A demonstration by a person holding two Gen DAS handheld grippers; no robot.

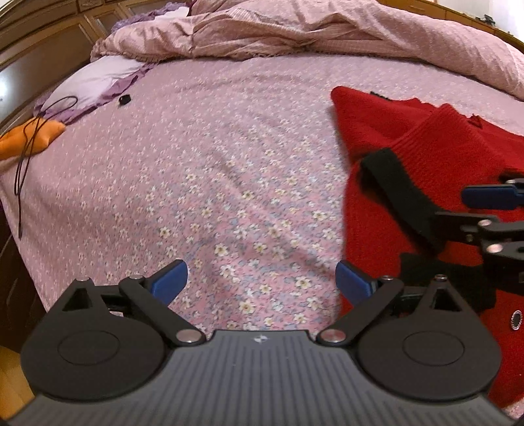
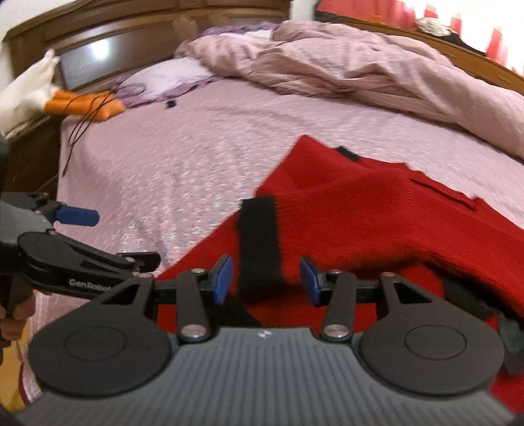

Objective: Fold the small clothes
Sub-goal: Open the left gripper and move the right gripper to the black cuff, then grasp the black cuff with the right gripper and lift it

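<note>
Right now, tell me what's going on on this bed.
A person holding a gripper in each hand is folding a red sweater on the flowered bedspread. The right gripper has the sleeve's black cuff between its half-open jaws; whether the pads press on it can't be told. The left gripper hangs wide open over bare bedspread beside the sweater, holding nothing. A crumpled pink duvet lies at the far side.

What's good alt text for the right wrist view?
A red knitted sweater lies on a pink floral bedsheet, its black-cuffed sleeve folded across the body, the cuff framed by the right gripper, jaws apart. The left gripper enters from the left; a rumpled pink quilt lies behind.
</note>
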